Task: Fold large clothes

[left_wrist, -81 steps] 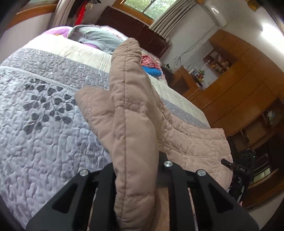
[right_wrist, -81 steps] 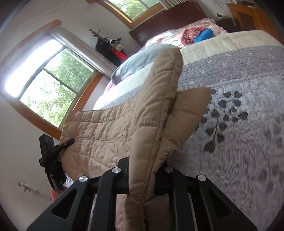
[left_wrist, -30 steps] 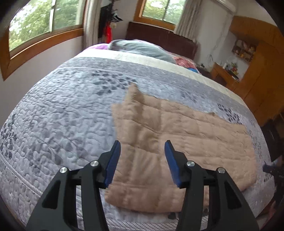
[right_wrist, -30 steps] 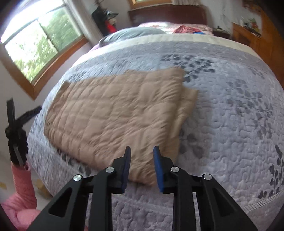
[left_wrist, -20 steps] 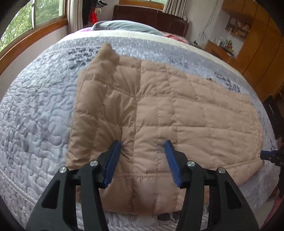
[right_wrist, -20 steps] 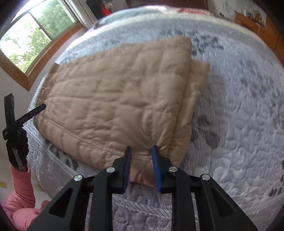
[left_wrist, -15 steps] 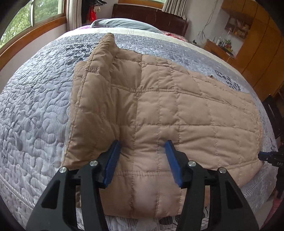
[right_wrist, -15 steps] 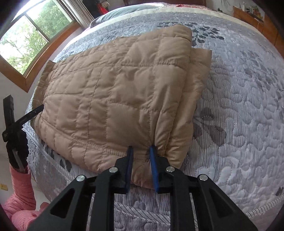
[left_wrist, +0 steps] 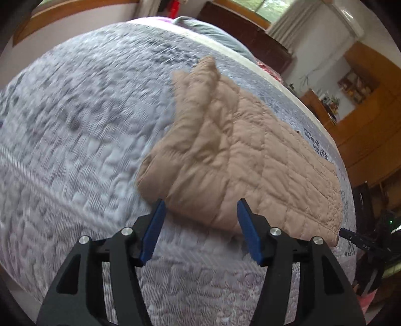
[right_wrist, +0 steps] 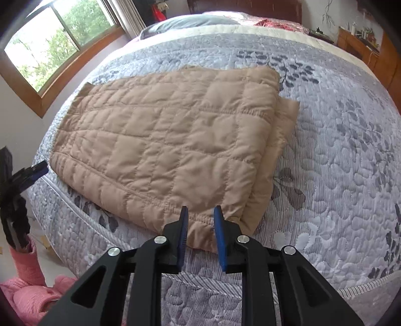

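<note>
A tan quilted garment [right_wrist: 175,143] lies folded flat on the grey patterned bedspread [right_wrist: 338,163]. It also shows in the left wrist view [left_wrist: 238,160], where that view is blurred. My left gripper [left_wrist: 200,215] is open and empty, just short of the garment's near left corner. My right gripper [right_wrist: 199,220] is open with a narrow gap, its blue pads either side of the garment's near edge by the right corner; I cannot tell if they touch it. The left gripper also appears at the far left of the right wrist view [right_wrist: 32,173].
A pillow [right_wrist: 190,21] and a dark headboard [left_wrist: 250,30] are at the bed's far end. A window [right_wrist: 50,42] is on the left wall, wooden cabinets [left_wrist: 371,120] on the right. Pink knitwear [right_wrist: 30,288] lies on the floor by the bed's near edge.
Both grippers let go of the garment, which now lies folded on the bed. The left gripper has pulled back off it and swung left; the right has backed to its near edge.
</note>
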`<action>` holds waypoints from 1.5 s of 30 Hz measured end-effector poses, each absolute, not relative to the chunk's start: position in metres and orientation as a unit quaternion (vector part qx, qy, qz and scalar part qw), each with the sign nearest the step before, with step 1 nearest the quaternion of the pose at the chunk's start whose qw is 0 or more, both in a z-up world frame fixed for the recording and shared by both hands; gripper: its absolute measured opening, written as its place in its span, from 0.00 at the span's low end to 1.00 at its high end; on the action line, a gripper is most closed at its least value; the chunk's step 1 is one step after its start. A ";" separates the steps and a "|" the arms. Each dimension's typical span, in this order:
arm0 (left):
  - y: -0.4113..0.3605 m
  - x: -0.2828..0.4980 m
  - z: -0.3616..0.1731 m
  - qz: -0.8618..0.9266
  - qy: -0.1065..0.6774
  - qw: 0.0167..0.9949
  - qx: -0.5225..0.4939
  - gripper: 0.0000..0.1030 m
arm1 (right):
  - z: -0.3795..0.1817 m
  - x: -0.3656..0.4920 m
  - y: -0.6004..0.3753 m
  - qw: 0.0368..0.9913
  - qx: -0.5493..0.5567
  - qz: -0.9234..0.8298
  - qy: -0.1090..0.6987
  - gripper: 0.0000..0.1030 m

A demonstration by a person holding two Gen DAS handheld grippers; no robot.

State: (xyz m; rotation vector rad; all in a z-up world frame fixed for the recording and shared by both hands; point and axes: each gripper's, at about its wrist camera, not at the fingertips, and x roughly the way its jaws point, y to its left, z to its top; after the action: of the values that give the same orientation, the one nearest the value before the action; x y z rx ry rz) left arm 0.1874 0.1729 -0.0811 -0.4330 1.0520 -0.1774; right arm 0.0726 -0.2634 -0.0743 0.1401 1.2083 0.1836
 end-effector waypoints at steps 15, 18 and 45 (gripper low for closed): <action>0.203 0.214 -0.137 -0.092 0.459 0.787 -0.403 0.59 | -0.105 0.083 -0.272 0.795 0.090 0.095 0.592 0.20; 0.206 0.217 -0.141 -0.084 0.452 0.782 -0.421 0.46 | -0.107 0.084 -0.274 0.793 0.092 0.098 0.594 0.20; 0.168 0.199 -0.096 -0.083 0.402 0.861 -0.301 0.11 | -0.116 0.085 -0.276 0.795 0.107 0.080 0.591 0.18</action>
State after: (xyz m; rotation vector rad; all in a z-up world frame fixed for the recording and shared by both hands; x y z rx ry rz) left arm 0.1987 0.1683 -0.0964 -0.6320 0.8432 -0.1740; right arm 0.0852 -0.2763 -0.1155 0.2298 1.2700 0.1721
